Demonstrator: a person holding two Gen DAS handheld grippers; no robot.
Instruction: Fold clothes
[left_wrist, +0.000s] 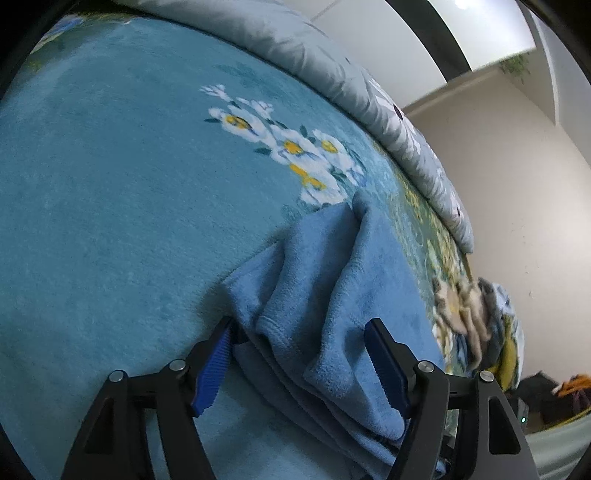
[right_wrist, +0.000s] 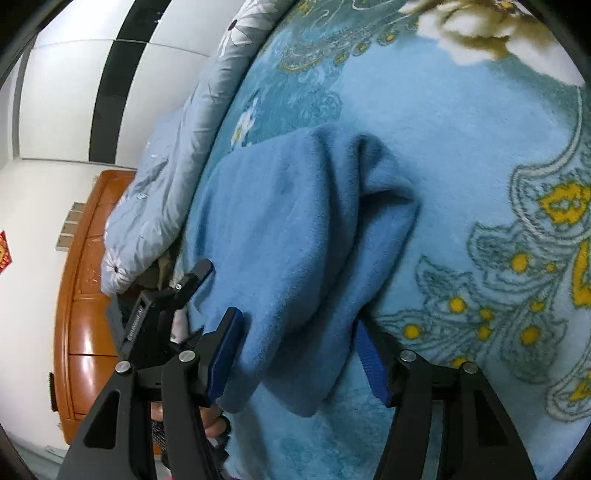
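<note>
A blue fleece garment (left_wrist: 325, 266) lies bunched in folds on a teal flowered blanket (left_wrist: 110, 184) that covers a bed. My left gripper (left_wrist: 301, 328) is open, its blue-padded fingers wide apart with the garment's folded edge lying between them. In the right wrist view the same garment (right_wrist: 295, 206) forms a thick hump. My right gripper (right_wrist: 297, 332) is open too, straddling the garment's near end. The pads touch the cloth at the sides without pinching it.
A grey flowered quilt (left_wrist: 332, 66) is heaped along the blanket's far side. Mixed clothes (left_wrist: 476, 317) are piled at the bed's right end. A cream fuzzy item (right_wrist: 472, 33) lies farther up the blanket (right_wrist: 461, 147). An orange-brown wooden bed board (right_wrist: 85, 295) and a hand (right_wrist: 218, 424) are at left.
</note>
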